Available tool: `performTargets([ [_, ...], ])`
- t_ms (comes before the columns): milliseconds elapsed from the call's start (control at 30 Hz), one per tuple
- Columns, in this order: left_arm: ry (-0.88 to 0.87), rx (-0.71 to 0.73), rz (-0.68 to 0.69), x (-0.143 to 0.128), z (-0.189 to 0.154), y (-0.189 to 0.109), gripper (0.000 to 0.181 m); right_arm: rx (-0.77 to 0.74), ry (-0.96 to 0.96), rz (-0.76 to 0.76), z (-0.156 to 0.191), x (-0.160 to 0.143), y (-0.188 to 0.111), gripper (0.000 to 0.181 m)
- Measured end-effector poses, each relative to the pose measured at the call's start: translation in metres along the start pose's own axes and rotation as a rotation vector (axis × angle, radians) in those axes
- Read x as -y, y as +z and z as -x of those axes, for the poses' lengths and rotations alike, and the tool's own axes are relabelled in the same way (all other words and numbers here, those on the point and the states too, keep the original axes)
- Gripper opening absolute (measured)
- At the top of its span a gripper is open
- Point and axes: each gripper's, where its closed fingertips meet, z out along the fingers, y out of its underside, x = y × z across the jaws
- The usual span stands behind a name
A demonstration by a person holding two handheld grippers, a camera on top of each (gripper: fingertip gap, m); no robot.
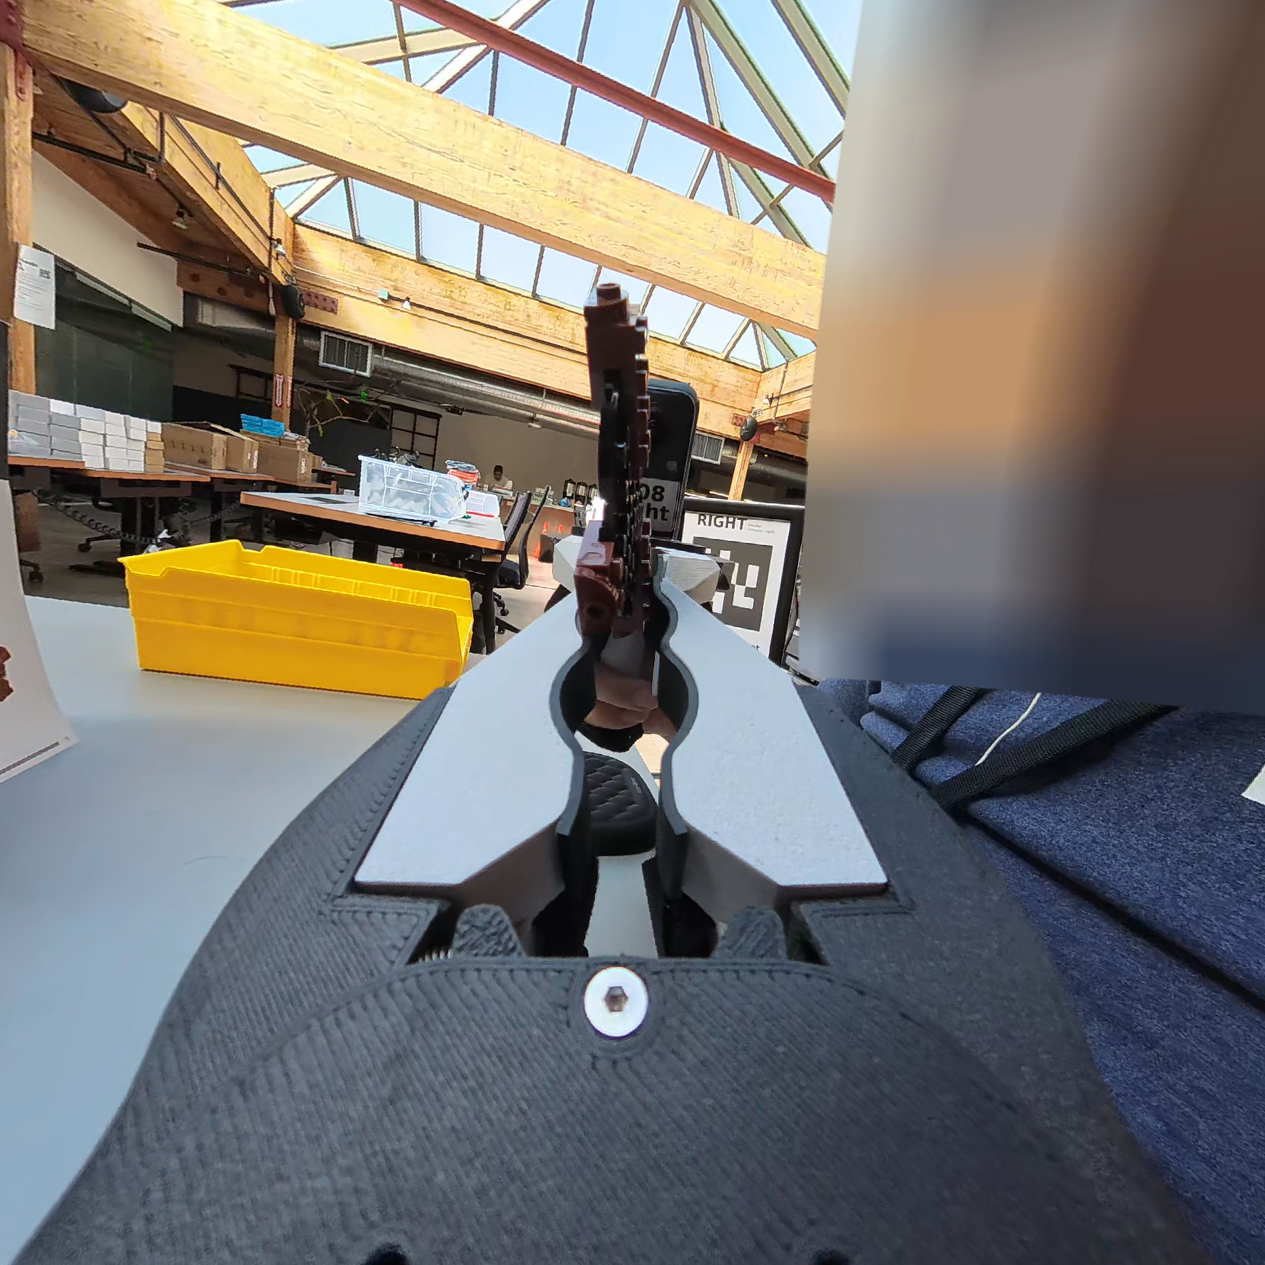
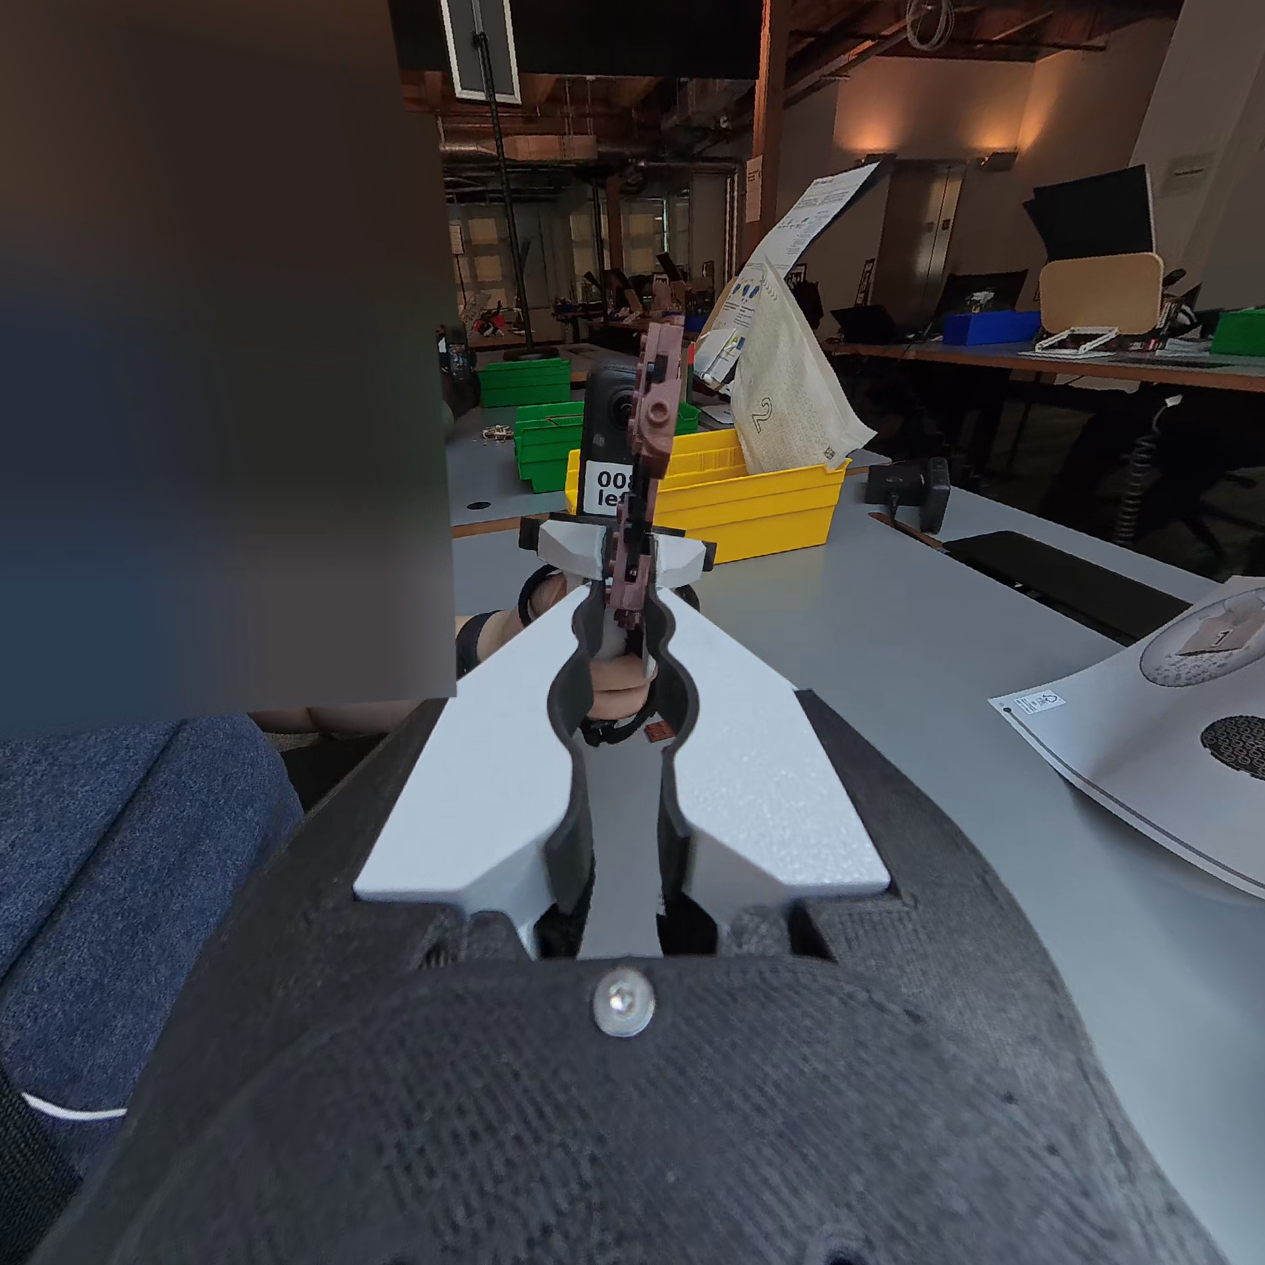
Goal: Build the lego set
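A brown and black lego assembly (image 1: 615, 438) stands upright, edge-on, between my two grippers, which face each other above the grey table (image 1: 171, 787). My left gripper (image 1: 619, 606) is shut on the assembly's lower end. My right gripper (image 2: 626, 602) is shut on the same lower end of the assembly (image 2: 650, 424) from the opposite side. The right gripper shows beyond the assembly in the left wrist view (image 1: 691, 568), and the left gripper shows beyond it in the right wrist view (image 2: 582, 547). A small brown brick (image 2: 660, 732) lies on the table below.
A yellow bin (image 1: 294, 616) sits on the table; in the right wrist view it (image 2: 753, 506) holds a paper bag (image 2: 787, 390). A printed instruction sheet (image 2: 1164, 739) lies at the right. A person's blue garment (image 1: 1095, 890) is close by. A black device (image 2: 903, 489) stands further back. The tips of both grippers are at nearly the same place.
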Motion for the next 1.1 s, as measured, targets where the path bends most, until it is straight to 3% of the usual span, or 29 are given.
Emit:
performTargets([
  [33, 0.001, 0.000, 0.004, 0.000, 0.000, 0.000, 0.009, 0.007, 0.004, 0.009, 0.000, 0.000, 0.000, 0.010],
  [533, 0.027, 0.045, 0.022, -0.001, 0.005, 0.000, 0.010, 0.052, 0.135, -0.026, -0.004, -0.004, 0.000, 0.010],
  [633, 0.021, 0.071, -0.004, 0.001, 0.008, 0.000, 0.011, 0.072, 0.186, -0.105, -0.009, 0.001, -0.004, 0.010],
  [733, 0.001, 0.106, -0.008, 0.001, 0.015, -0.002, 0.025, 0.088, 0.275, -0.190, -0.017, 0.008, -0.012, 0.010],
  [1100, -0.059, 0.114, 0.013, -0.007, 0.020, 0.001, 0.009, 0.063, 0.279, -0.217, -0.020, 0.000, -0.002, 0.010],
])
